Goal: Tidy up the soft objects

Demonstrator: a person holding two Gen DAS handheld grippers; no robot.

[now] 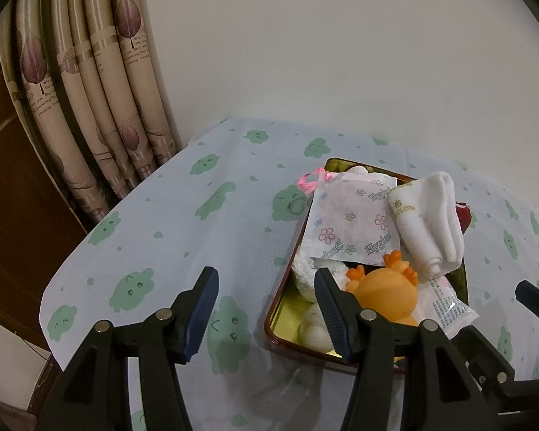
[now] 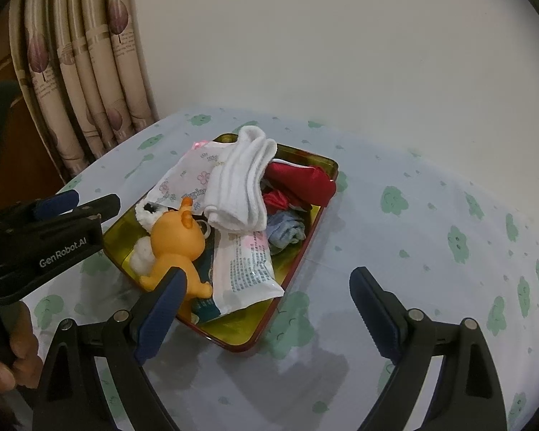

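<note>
I find both grippers — left (image 1: 266, 310), right (image 2: 267, 314) — with jaws spread wide and empty above the worktop (image 2: 395, 251). The soft items sit heaped in the tray (image 2: 294, 273); the toy (image 2: 174, 242) lies just ahead of the left jaws' inner finger — left hand nearer.

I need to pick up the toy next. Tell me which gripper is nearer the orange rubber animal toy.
Left. The left gripper has one finger right beside the orange rubber animal toy in the gold tray; the right gripper hangs open past the tray's near corner.

Tablecloth (image 2: 431, 251) right of heaped tray (image 2: 294, 265) bare; wall (image 2: 341, 54) behind.
</note>
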